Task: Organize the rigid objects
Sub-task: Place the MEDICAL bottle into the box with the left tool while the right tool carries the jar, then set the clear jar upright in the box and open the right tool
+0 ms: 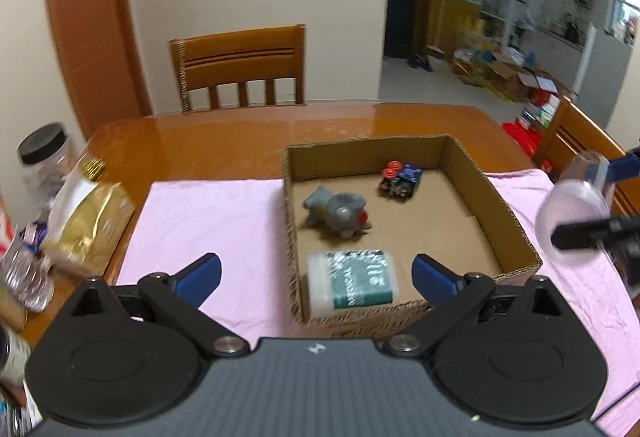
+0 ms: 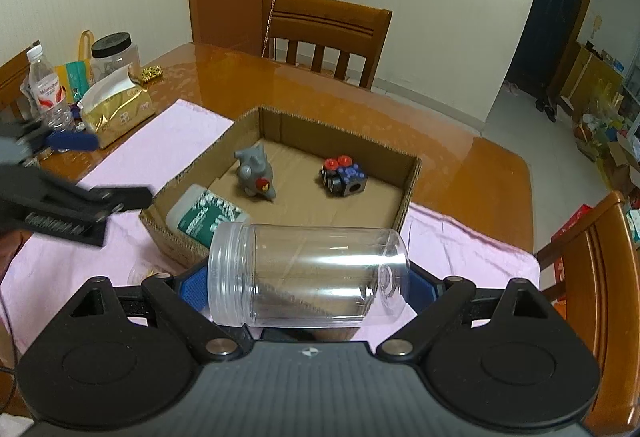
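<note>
Below, each wrist view is described in turn.

Left wrist view: the left gripper [image 1: 316, 273] is seen with its blue fingers [image 1: 200, 277] spread wide and nothing between the pads. Beneath and ahead of it, an open cardboard box [image 1: 504, 205] is set on a pink cloth [image 1: 208, 213] that covers part of the wooden counter [image 1: 208, 133]. Three items are contained in the box: a green-and-white bottle [image 1: 356, 283] lying on its side at the near wall, a grey toy animal [image 1: 336, 215] in the middle, and a small black-and-blue toy block with red knobs [image 1: 400, 179] toward the far side. A gold foil bag [image 1: 94, 221] and a black-lidded jar [image 1: 48, 161] are placed on the counter at the left. At the right edge, the clear jar [image 1: 572, 213] is seen in the right gripper.

Right wrist view: the right gripper [image 2: 308, 285] is shown pinching a clear plastic jar [image 2: 308, 277] lengthwise, one finger at its threaded mouth and the other at its base; the jar is held on its side above the cloth, just in front of the box's near corner. The same three items are visible in the box. The left gripper [image 2: 88, 173] is visible at the left, fingers apart, beside the box.
</note>
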### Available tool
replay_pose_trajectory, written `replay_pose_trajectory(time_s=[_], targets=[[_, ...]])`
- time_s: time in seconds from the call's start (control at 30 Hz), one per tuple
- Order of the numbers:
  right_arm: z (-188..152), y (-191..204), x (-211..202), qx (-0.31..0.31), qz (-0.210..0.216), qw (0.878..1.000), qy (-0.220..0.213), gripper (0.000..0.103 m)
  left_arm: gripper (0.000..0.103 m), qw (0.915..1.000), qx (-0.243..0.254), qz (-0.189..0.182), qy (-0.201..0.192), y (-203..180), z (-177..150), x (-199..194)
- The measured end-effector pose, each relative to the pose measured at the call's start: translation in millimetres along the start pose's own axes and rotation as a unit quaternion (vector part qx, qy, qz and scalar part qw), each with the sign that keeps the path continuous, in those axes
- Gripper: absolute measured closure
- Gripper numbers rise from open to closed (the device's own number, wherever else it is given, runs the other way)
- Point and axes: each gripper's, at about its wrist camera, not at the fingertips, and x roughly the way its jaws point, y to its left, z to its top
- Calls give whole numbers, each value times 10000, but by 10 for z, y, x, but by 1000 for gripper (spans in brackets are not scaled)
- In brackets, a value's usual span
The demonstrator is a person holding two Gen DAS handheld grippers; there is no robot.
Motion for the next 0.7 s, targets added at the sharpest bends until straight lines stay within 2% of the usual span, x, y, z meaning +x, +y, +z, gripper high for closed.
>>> replay_pose_trajectory(time_s=[0.23, 0.43, 0.7], targets=[[245, -144, 213, 253, 93, 9996, 1, 8, 2, 9994, -170, 284, 59, 131, -205, -74], [499, -187, 506, 360, 134, 9992, 79, 8, 2, 9987, -331, 369, 87, 240, -323, -127], [836, -153, 923, 271, -114, 9995, 115, 8, 2, 9971, -553, 518, 97, 393, -411, -197]])
